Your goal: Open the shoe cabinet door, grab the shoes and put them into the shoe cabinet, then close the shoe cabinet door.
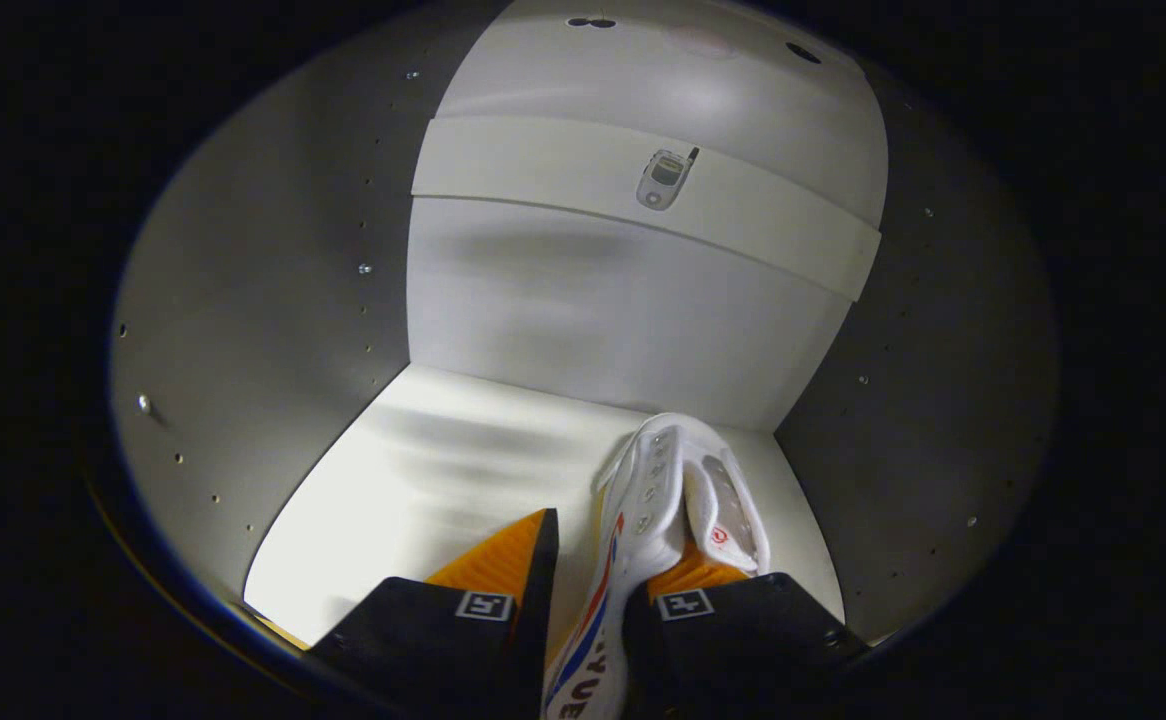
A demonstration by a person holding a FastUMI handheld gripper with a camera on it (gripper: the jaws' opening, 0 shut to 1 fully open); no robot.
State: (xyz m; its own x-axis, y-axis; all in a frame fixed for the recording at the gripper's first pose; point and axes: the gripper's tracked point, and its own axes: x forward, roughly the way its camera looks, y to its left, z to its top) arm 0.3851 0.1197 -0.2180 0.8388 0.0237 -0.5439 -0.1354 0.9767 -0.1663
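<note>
Gripper view: we find the gripper point(588, 560) inside the cabinet point(243, 330), its fingers set a little apart with the side wall of the white shoe point(658, 490) running up between them, lying against the right finger while a slim gap shows at the left one, so we cannot tell whether both press on it. The shoe points toe-first toward the back panel point(593, 310), low over the lit shelf floor point(423, 480) near the right wall, which we judge suits setting it down deep enough for the door to close. A small phone-like device point(665, 178) sits on the rail across the back panel, well beyond the shoe.
</note>
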